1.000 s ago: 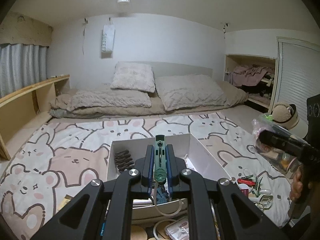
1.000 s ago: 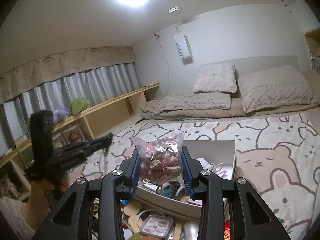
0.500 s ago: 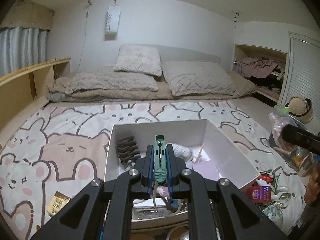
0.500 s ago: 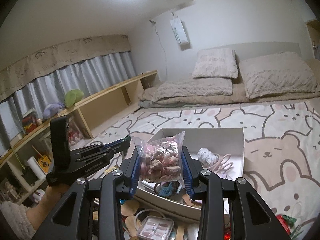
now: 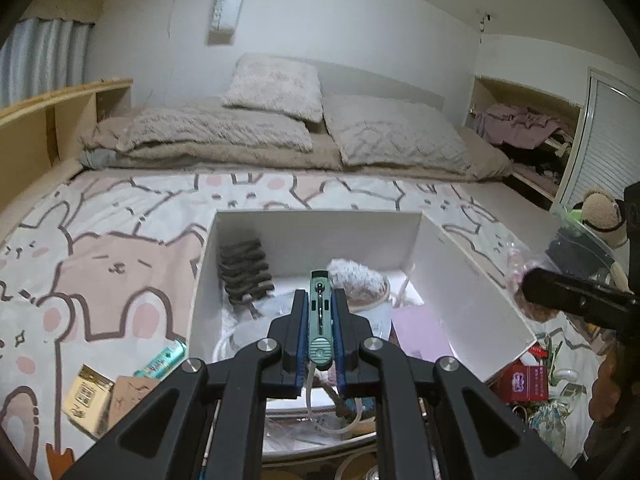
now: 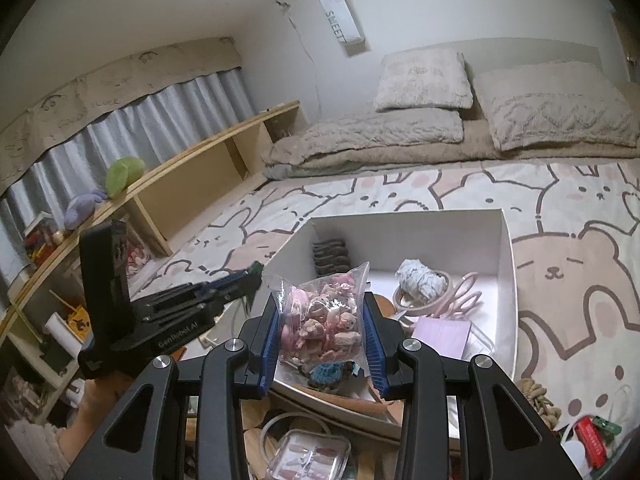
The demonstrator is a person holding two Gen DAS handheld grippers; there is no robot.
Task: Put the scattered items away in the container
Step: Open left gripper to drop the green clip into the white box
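Observation:
A white open box (image 5: 460,280) (image 6: 506,264) sits on the cartoon-print bedspread and holds a dark comb-like clip (image 5: 245,276), a fuzzy grey bundle (image 5: 356,282), pink scissors (image 6: 460,296) and a lilac pad (image 6: 440,334). My left gripper (image 5: 319,300) is shut on a slim green tool (image 5: 319,320) above the box's near half. My right gripper (image 6: 320,316) is shut on a clear bag of pink trinkets (image 6: 320,320), over the box's near edge. In the right wrist view the left gripper (image 6: 240,284) reaches in from the left.
Loose items lie around the box: a green tube (image 5: 162,360), a yellow packet (image 5: 86,398), a red packet (image 5: 524,380) (image 6: 590,438), a clear case of pink pieces (image 6: 308,456). Pillows and a folded blanket are beyond. A wooden shelf (image 6: 192,184) runs along the left.
Both grippers have come forward and down toward the box, which now looms larger and lower. Each keeps its hold: the green tool on the left, the trinket bag on the right.

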